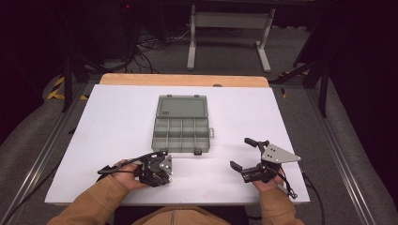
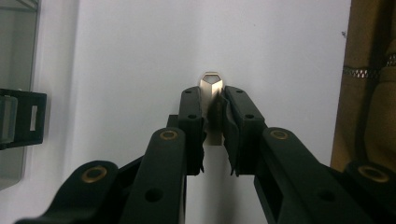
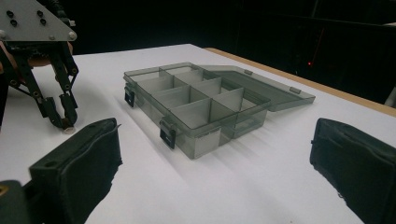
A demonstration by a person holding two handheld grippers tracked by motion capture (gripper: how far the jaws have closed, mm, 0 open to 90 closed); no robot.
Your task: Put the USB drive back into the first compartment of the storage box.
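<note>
Metal piece (image 2: pixel 211 88): pinched in closed left gripper (image 2: pixel 213 109) on tabletop (image 1: pixel 117 122). Right gripper (image 1: pixel 244 153) idle, jaws apart. Step: pickup. Next, likely: lift, carry to open compartment box (image 1: pixel 180 133).

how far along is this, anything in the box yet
Early on. Done: the box lies open on the table, lid laid back, and the compartments in view look empty. In hand: the left gripper is shut on a small metal piece down at the table. The right gripper waits open, holding nothing. Left: lifting the piece and probably dropping it into a compartment.
</note>
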